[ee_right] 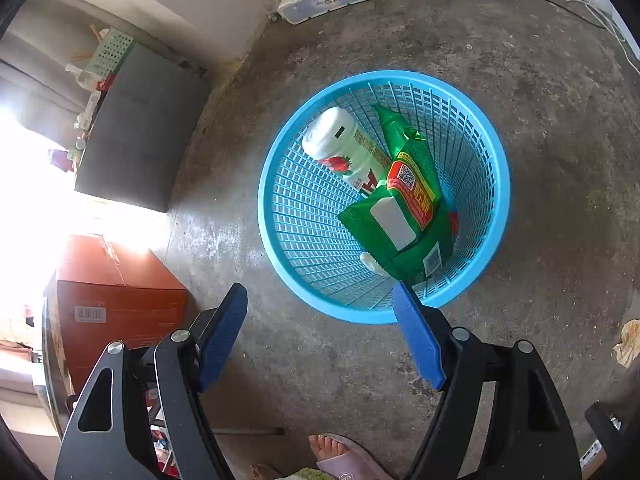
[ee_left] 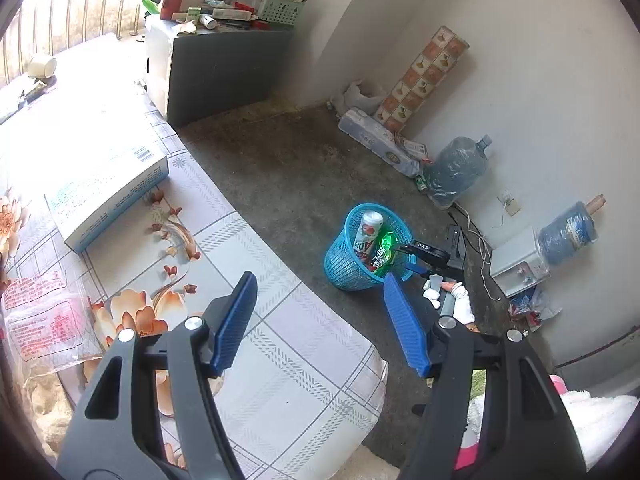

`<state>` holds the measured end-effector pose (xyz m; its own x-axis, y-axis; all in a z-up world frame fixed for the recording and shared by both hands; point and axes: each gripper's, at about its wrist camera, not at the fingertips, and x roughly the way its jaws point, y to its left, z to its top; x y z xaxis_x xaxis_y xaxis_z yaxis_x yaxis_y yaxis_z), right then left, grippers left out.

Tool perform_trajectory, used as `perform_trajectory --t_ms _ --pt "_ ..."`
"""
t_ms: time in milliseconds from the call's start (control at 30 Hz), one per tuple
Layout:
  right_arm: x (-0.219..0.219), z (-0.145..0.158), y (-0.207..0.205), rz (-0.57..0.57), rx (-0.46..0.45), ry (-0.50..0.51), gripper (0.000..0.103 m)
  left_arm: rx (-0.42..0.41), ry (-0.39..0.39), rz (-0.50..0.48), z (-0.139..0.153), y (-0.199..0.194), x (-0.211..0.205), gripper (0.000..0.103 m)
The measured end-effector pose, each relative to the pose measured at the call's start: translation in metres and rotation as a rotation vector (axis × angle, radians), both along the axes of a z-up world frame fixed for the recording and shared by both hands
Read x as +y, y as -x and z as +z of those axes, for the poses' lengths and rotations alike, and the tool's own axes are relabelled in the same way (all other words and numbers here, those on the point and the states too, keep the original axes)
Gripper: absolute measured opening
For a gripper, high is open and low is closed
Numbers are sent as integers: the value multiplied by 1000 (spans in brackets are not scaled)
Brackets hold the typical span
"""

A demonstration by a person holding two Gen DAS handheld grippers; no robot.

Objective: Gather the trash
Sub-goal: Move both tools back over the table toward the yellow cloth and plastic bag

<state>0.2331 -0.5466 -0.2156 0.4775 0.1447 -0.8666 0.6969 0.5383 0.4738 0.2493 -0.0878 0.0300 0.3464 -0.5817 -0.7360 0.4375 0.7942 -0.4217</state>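
A blue mesh basket (ee_right: pixel 288 216) stands on the concrete floor. In it lie a white bottle (ee_right: pixel 344 148) with a red strawberry label and a green snack packet (ee_right: pixel 408 216). My right gripper (ee_right: pixel 320 328) is open and empty, held just above the basket's near rim. In the left wrist view the same basket (ee_left: pixel 344 264) shows with the bottle (ee_left: pixel 370 232) and packet (ee_left: pixel 386 250) inside, and the right gripper (ee_left: pixel 420 258) hovers at its right rim. My left gripper (ee_left: pixel 320 320) is open and empty over the table's edge. A clear printed plastic bag (ee_left: pixel 44 316) lies on the table at left.
A floral tablecloth covers the table (ee_left: pixel 304 360), with a white and blue box (ee_left: pixel 104 188) on it. A dark cabinet (ee_left: pixel 224 68) stands by the far wall. Water jugs (ee_left: pixel 456 168), a tissue pack (ee_left: pixel 376 140) and cables lie along the right wall. An orange box (ee_right: pixel 116 296) sits left of the basket.
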Motion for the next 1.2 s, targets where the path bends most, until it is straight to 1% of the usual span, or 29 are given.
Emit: perform_trajectory --t_ms 100,233,300,400,500,633,733,800,867,967,1067,1200 --pt "15 21 15 23 -50 -16 74 -22 42 37 7 11 24 62" --pt "45 65 39 84 -143 -12 74 -74 99 114 17 35 65 65" --pt "61 88 51 121 -188 -3 74 -100 113 161 20 50 86 67" --pt "86 118 65 166 -243 5 74 -131 113 223 20 71 115 71" --pt "112 147 73 207 -294 10 75 -132 114 279 14 89 144 73" --pt "163 179 67 310 -345 23 76 -137 40 348 2 109 170 73" --pt "216 204 58 439 -377 51 80 -157 -22 367 -5 125 184 73" --pt "255 218 49 540 -392 81 81 -178 -56 371 -6 136 192 74" --pt "297 231 41 652 -413 122 83 -187 -80 371 -10 149 203 78" --pt "358 246 28 815 -430 174 84 -189 -113 376 -17 163 212 79" --pt "417 256 13 973 -458 210 86 -173 -122 390 -26 172 219 81" --pt "487 264 -8 1129 -474 299 86 -155 -141 427 -43 174 224 81"
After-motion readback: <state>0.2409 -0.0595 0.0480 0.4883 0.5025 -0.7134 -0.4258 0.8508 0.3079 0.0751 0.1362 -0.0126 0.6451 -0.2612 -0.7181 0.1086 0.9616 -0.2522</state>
